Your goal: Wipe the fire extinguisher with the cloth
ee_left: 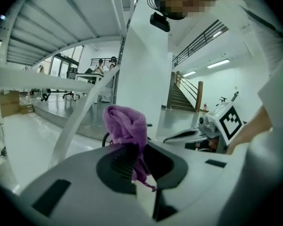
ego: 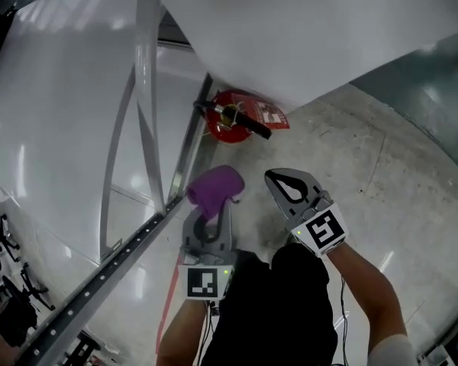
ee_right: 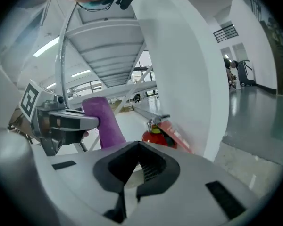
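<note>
Left tool (ego: pixel 213 206) nips one fold of purple terry cloth (ego: pixel 215 185), right tool (ego: pixel 275 177) clenched empty; scrubbing the red fire extinguisher (ego: pixel 230 125) may tug it free.

Bright overhead light; floor glare; fisheye edges

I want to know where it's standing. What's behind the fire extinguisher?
Behind the fire extinguisher is a big white wall, very close to it. From above, the wall's slanted side covers part of the red body, so its far side cannot be seen.
</note>
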`<state>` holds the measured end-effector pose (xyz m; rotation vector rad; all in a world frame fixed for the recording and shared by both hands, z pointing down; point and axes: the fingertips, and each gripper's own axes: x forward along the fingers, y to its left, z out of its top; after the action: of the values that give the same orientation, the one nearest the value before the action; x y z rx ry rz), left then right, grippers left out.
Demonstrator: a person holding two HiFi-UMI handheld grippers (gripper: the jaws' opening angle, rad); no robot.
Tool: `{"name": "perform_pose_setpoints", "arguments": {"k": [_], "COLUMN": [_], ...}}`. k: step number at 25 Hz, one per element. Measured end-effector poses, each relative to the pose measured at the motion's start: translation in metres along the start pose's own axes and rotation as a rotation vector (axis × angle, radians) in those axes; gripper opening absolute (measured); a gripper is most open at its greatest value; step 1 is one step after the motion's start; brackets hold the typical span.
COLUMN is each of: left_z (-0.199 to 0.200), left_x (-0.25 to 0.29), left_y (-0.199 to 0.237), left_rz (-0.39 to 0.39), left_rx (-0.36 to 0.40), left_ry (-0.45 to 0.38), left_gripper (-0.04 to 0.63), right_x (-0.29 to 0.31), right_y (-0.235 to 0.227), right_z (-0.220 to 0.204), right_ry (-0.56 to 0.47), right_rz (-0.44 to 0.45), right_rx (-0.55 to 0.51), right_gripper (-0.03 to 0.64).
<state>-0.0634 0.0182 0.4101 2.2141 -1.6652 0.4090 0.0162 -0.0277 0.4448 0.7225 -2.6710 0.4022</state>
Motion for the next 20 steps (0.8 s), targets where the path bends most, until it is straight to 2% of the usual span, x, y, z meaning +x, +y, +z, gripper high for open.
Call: {"name": "perform_pose_setpoints", "arguments": {"k": [7,10,15,20], "left_z": [0.085,0.121,0.164,0.213], "left_x": [-0.052,-0.071,-0.107,-0.153], "left_y": [-0.034,-0.040,-0.043,-0.055], "left_rz": [-0.022,0.002,0.067,0.072], "left_rx": [-0.027,-0.020,-0.024,-0.007], "left_ry": [0.018,-0.004,0.011,-0.045], "left_gripper": [0.041,0.041,0.041,0.041], "right_x": [-0.065,-0.087,-0.116,-0.152], "right_y": [0.029,0.039,0.061,0.090], "right_z": [0.101,0.136,0.175,0.227], "right_ry": [-0.031,-0.034,-0.019,-0.063], "right_rz": [-0.088,-0.117,-0.143,-0.156], "right_rx": [0.061,0.084,0.113,0.137], "right_gripper": [0.012,0.012,0.012,0.012]}}
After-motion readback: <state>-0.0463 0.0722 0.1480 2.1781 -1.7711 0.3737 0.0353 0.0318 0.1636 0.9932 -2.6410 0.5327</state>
